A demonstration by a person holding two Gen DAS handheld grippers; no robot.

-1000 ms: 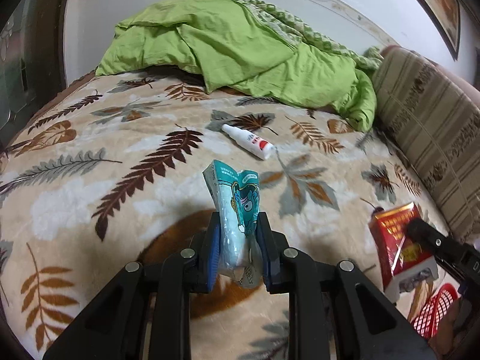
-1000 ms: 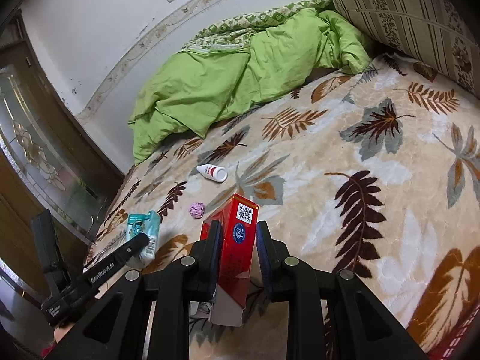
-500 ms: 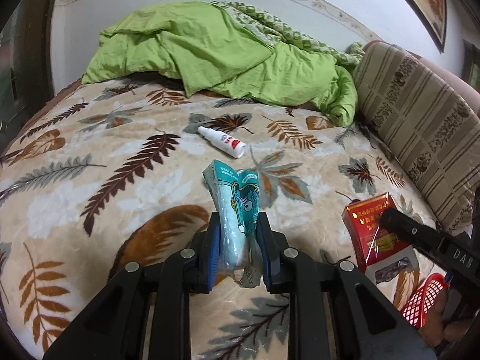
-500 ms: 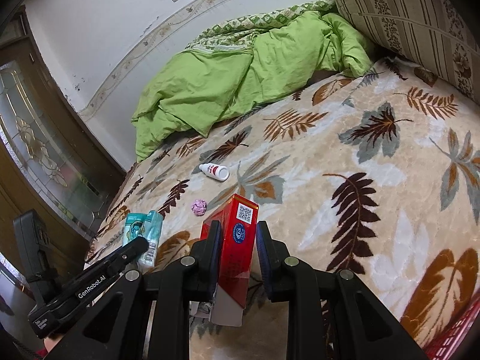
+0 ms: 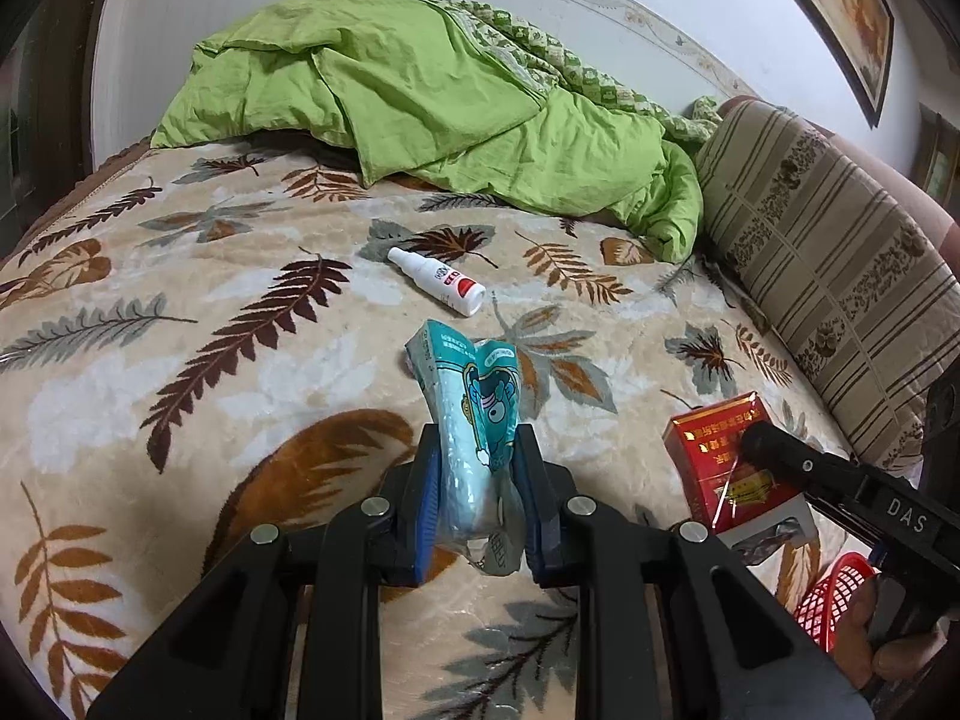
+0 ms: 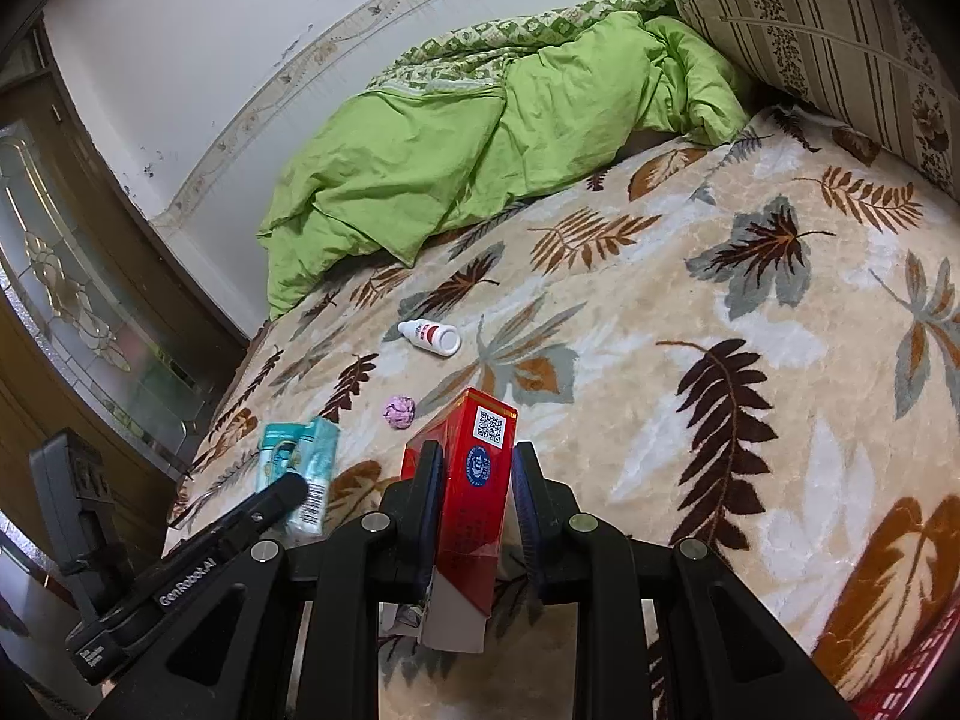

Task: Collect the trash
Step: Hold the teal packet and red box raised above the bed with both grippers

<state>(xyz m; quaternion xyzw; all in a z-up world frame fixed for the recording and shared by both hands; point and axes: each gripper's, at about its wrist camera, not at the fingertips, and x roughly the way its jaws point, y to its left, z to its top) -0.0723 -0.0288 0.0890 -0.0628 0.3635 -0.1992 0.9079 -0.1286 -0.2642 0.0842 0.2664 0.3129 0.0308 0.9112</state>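
My left gripper [image 5: 475, 462] is shut on a teal tissue packet [image 5: 471, 414], held upright above the leaf-patterned blanket [image 5: 180, 312]; the same packet [image 6: 297, 468] shows at the left of the right wrist view. My right gripper [image 6: 471, 462] is shut on a red cigarette box [image 6: 477, 480], which also shows at the lower right of the left wrist view as the red box [image 5: 717, 456]. A white spray bottle [image 5: 437, 280] lies on the blanket further back, and the bottle [image 6: 431, 336] appears in the right wrist view too. A small crumpled pink paper ball [image 6: 399, 411] lies just beyond the red box.
A rumpled green quilt [image 5: 420, 102] fills the back of the bed. A striped brown cushion [image 5: 828, 276] lines the right side. A red mesh basket [image 5: 831, 600] sits at the lower right, by a person's hand [image 5: 882, 648]. A dark glass-panelled door [image 6: 78, 312] stands to the left.
The left wrist view has swung slightly, so the bed and the red box have shifted leftwards in it. Both grips are unchanged.
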